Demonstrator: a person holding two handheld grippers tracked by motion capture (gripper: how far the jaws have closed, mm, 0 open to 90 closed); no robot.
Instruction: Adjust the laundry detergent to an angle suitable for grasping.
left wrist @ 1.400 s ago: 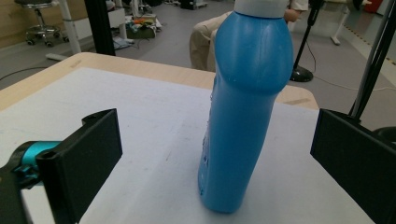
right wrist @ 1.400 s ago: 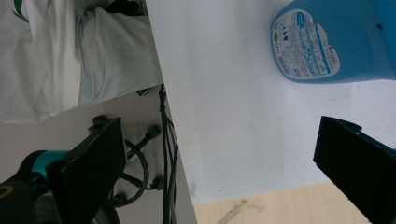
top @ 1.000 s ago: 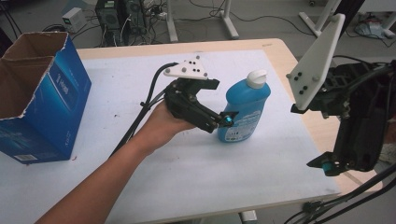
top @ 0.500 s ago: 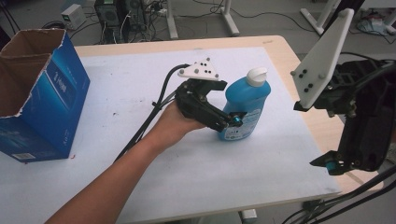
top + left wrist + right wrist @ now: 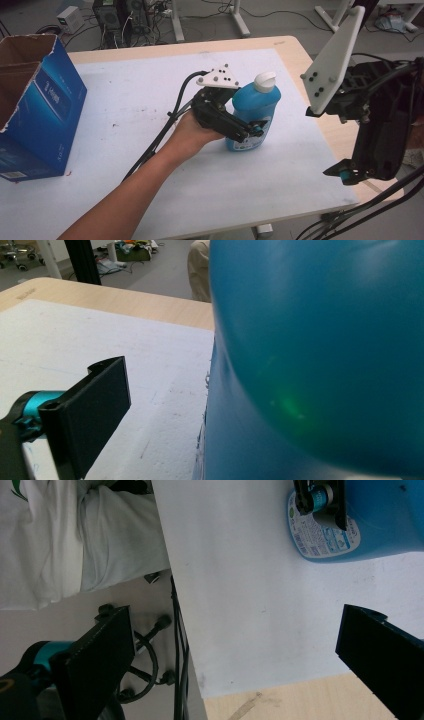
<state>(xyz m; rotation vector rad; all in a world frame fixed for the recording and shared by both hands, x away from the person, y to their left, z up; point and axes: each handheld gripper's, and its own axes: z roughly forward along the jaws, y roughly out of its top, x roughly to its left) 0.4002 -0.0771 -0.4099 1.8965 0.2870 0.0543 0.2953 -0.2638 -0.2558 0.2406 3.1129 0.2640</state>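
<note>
From the high view we see the blue bottle (image 5: 252, 117) standing upright on the white mat (image 5: 150, 100), its long axis vertical and its white cap (image 5: 264, 81) pointing up. The bottle sits well to the right of the blue cardboard box (image 5: 37, 107), toward the mat's right half. Our left gripper (image 5: 250, 131) reaches it from the box side, jaws set around the lower body over the label; we cannot tell here whether they press on it. Our right gripper (image 5: 350, 172) hangs off to the bottle's right, past the mat's edge.

In the left gripper view the bottle (image 5: 320, 360) looms right at the lens, with one black jaw visible left of it, apart from its wall.

In the right gripper view our jaws stand wide apart, holding nothing, and the bottle (image 5: 380, 525) lies beyond them with the left gripper (image 5: 320, 500) against its label (image 5: 320, 537).
</note>
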